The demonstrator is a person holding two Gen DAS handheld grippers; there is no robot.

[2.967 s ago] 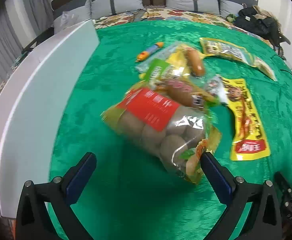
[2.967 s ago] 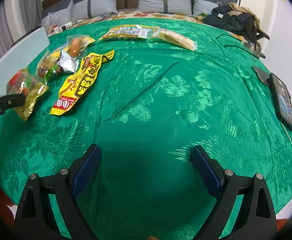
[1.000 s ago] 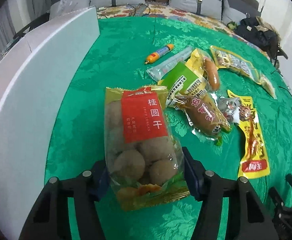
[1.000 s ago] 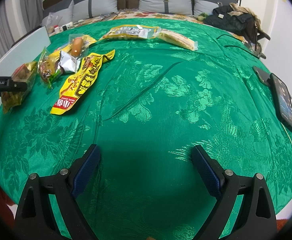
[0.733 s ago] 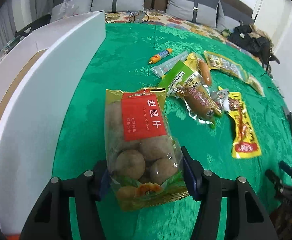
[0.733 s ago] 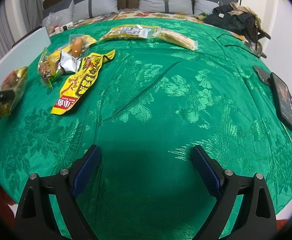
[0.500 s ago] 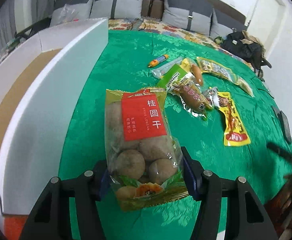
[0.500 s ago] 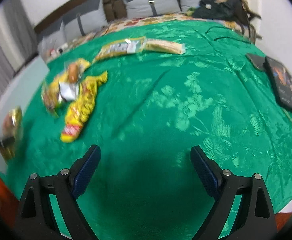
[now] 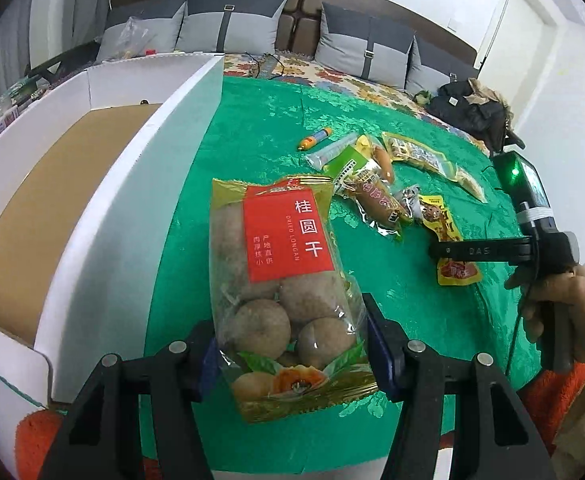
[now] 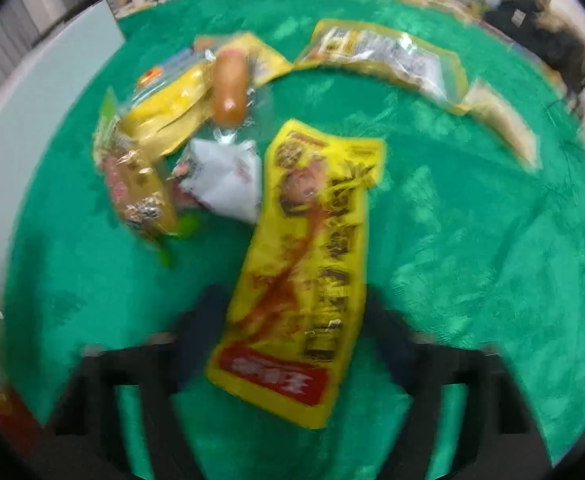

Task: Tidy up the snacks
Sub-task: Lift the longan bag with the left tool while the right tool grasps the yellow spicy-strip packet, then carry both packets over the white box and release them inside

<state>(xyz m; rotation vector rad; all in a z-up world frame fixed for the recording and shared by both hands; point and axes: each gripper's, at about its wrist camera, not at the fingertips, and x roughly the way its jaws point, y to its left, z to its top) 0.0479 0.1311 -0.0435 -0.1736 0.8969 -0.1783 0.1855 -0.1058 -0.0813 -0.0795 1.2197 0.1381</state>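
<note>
Left wrist view: left gripper (image 9: pixel 288 350) clamps the longan bag (image 9: pixel 286 280) low, lumpy and crinkly. Right gripper (image 10: pixel 292 344), jaws apart, straddles a limp, light yellow packet (image 10: pixel 304 276).

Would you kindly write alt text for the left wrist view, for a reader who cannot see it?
The left tongs grip a clear bag of dried longan with a red label above a green patterned tablecloth. An open white cardboard box stands to the left; more snack packets lie beyond, with the right tongs over them.
</note>
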